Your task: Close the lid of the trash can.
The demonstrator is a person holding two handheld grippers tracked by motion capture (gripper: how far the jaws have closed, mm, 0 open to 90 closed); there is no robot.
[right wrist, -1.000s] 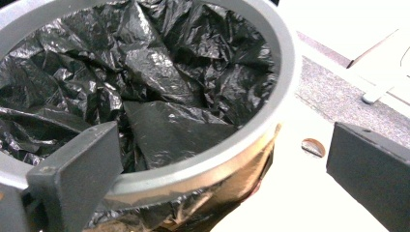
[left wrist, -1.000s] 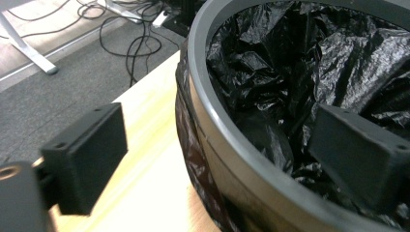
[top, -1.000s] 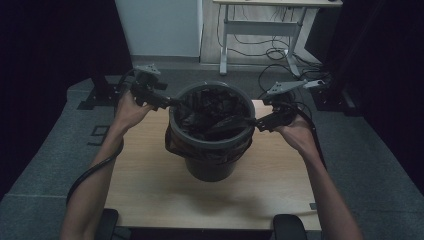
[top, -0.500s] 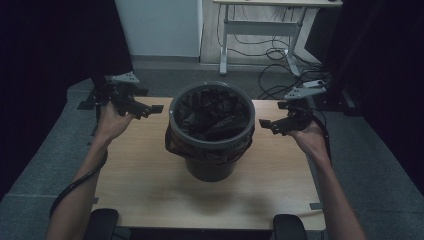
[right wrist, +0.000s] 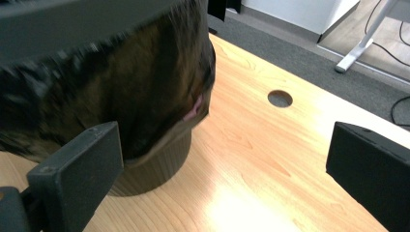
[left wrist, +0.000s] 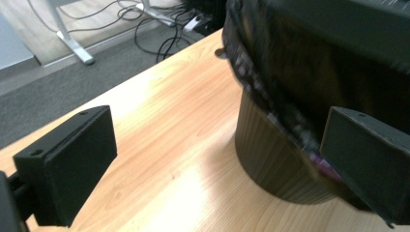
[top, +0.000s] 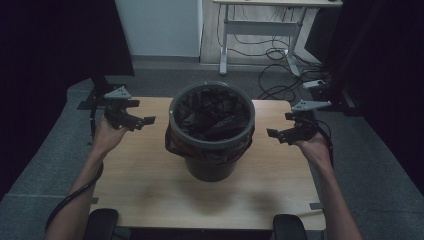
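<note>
Bin [top: 212,131] and black bag [top: 212,114] stand together at the middle of the desk [top: 145,185], the bag lining the inside and folded out over the rim so that its hem hangs loose around the upper wall. The left gripper [top: 142,120] is held off to one side of the bin and the right gripper [top: 274,134] off to the other, each with its jaws spread wide and holding nothing, both clear of the rim. The bag looks thin, soft and slippery, likely to crumple or tear if pulled hard, so the best hold is probably a pinch on the hanging hem [left wrist: 270,108] just below the rim. The bin seems light and stiff, with a ribbed wall [right wrist: 159,162], and may tip or slide if tugged from one side alone. Bare wood lies open on both sides and toward the person. A round cable hole [right wrist: 280,98] sits in the desk behind the bin, and the desk's side edges are near both hands.
</note>
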